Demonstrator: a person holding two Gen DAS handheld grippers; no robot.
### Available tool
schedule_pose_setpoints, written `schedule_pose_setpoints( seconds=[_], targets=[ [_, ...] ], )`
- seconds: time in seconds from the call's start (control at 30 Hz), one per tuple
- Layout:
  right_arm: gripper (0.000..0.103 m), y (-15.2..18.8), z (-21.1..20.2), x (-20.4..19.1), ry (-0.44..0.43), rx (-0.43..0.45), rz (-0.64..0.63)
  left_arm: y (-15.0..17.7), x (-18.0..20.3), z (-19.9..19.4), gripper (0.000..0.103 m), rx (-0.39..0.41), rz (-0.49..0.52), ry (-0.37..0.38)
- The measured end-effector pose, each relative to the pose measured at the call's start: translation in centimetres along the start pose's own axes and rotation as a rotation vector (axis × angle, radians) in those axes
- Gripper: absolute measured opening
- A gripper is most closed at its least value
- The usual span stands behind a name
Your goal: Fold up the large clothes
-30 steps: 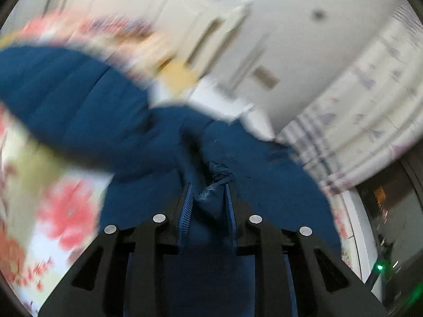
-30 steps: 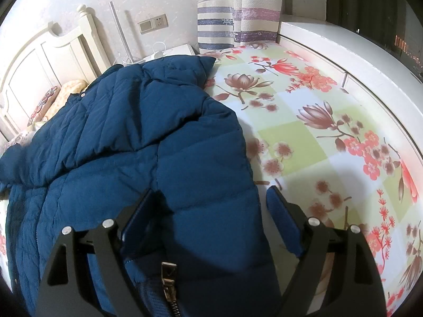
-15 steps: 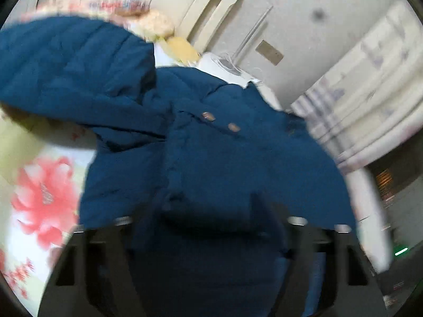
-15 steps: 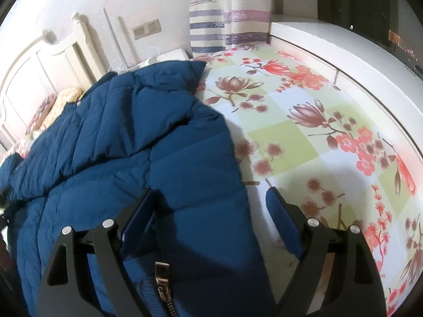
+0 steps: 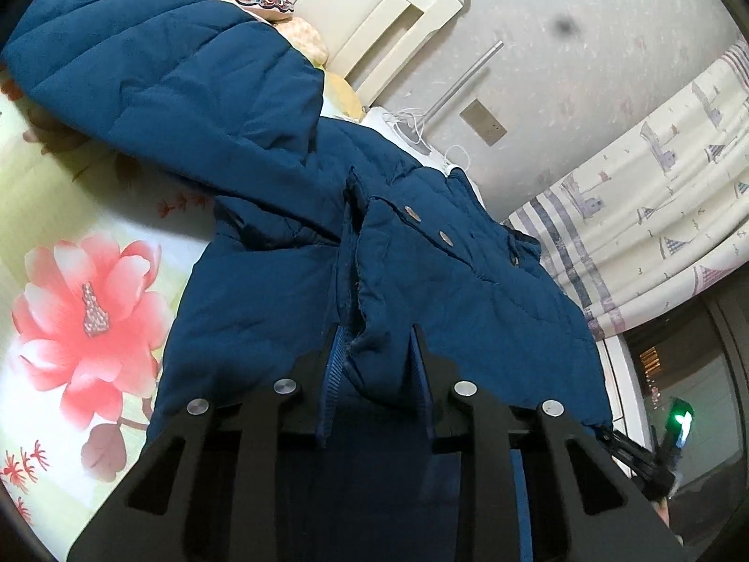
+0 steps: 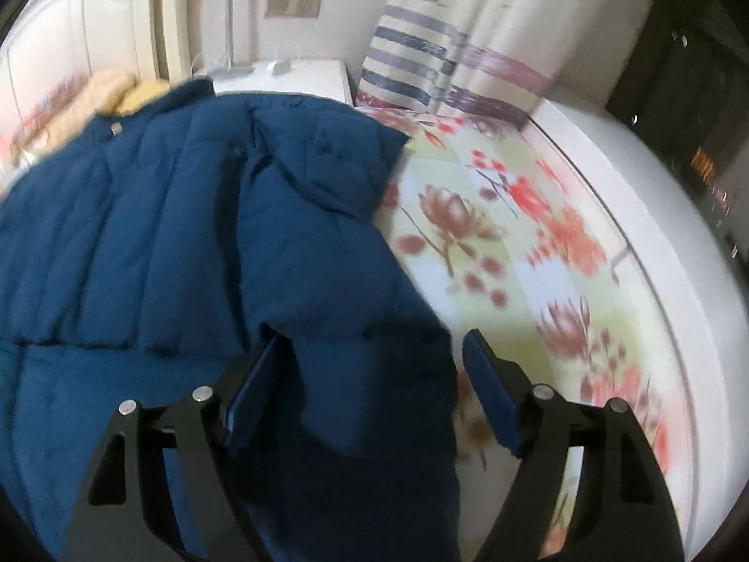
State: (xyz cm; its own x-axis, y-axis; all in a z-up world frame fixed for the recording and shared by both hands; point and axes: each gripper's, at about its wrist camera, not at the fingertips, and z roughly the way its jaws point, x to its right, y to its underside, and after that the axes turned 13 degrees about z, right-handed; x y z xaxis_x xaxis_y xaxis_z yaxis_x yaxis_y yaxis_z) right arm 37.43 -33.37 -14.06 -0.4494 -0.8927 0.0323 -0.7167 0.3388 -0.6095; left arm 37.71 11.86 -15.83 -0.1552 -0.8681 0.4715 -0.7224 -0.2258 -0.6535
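A puffy, quilted navy coat (image 5: 290, 234) lies spread over the flower-printed bedsheet (image 5: 84, 299), its snap-studded front edge bunched and pinched between the ribbed blue pads of the left gripper (image 5: 374, 356). The right gripper (image 6: 370, 374) stands wide apart, one finger (image 6: 255, 388) against the soft hem, clamping nothing. A cream headboard (image 5: 374, 14) stands behind.
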Motion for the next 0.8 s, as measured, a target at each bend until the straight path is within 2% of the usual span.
schedule_pose_setpoints(
  seconds=[0.03, 0.07, 0.1, 0.13, 0.2, 0.27, 0.3, 0.33, 0.4, 0.47, 0.57, 0.6, 0.63, 0.67, 0.7, 0.8],
  targets=[
    [0.077, -0.5, 0.1, 0.8, 0.023, 0.033, 0.063, 0.0, 0.0, 0.2, 0.027, 0.0, -0.001, 0.0],
    [0.077, -0.8, 0.5, 2.4, 0.036, 0.031, 0.174, 0.0, 0.1, 0.3, 0.027, 0.0, 0.001, -0.001],
    [0.076, -0.7, 0.8, 3.8, 0.012, 0.007, 0.262, 0.0, 0.1, 0.3, 0.027, 0.0, 0.003, -0.003],
    [0.076, -0.4, 1.4, 5.1, -0.056, -0.033, 0.341, 0.1, 0.0, 0.1, 0.027, 0.0, 0.004, -0.004],
    [0.076, 0.4, 1.6, 6.1, -0.106, -0.058, 0.376, 0.1, 0.0, 0.2, 0.027, -0.001, 0.004, -0.004],
    [0.077, 0.9, 0.5, 6.5, -0.107, -0.056, 0.372, 0.1, 0.0, 0.2, 0.027, -0.001, 0.004, -0.005],
    [0.077, 0.9, -0.5, 6.5, -0.094, -0.029, 0.369, 0.1, 0.0, 0.2, 0.027, -0.001, 0.006, -0.007],
    [0.077, 0.9, -2.1, 6.3, -0.068, 0.034, 0.359, 0.1, 0.1, 0.2, 0.027, -0.001, 0.009, -0.011],
    [0.077, 0.5, -4.4, 4.6, -0.073, 0.133, 0.299, 0.1, 0.1, 0.3, 0.027, -0.002, 0.014, -0.018],
    [0.077, -0.3, -4.9, 1.5, -0.105, 0.155, 0.187, 0.1, 0.2, 0.3, 0.027, -0.002, 0.014, -0.02],
    [0.076, -1.2, -2.5, -2.2, -0.078, 0.125, 0.069, 0.1, 0.2, 0.2, 0.027, 0.001, 0.004, -0.01],
    [0.075, -1.4, -0.7, -2.7, -0.032, 0.095, 0.037, 0.1, 0.2, 0.2, 0.028, 0.002, 0.001, -0.008],
    [0.081, -1.2, 0.7, -2.8, 0.037, 0.061, 0.017, 0.1, 0.1, 0.3, 0.028, 0.002, 0.0, -0.007],
    [0.088, -1.4, 2.0, -2.2, 0.057, 0.034, 0.036, 0.1, 0.2, 0.3, 0.028, 0.001, 0.0, -0.006],
    [0.092, -1.7, 2.6, -0.5, 0.026, 0.004, 0.116, 0.1, 0.2, 0.3, 0.029, 0.001, 0.001, -0.007],
    [0.092, -1.7, 2.4, 1.9, -0.028, -0.034, 0.196, 0.1, 0.1, 0.4, 0.029, -0.003, 0.007, -0.012]
  ],
)
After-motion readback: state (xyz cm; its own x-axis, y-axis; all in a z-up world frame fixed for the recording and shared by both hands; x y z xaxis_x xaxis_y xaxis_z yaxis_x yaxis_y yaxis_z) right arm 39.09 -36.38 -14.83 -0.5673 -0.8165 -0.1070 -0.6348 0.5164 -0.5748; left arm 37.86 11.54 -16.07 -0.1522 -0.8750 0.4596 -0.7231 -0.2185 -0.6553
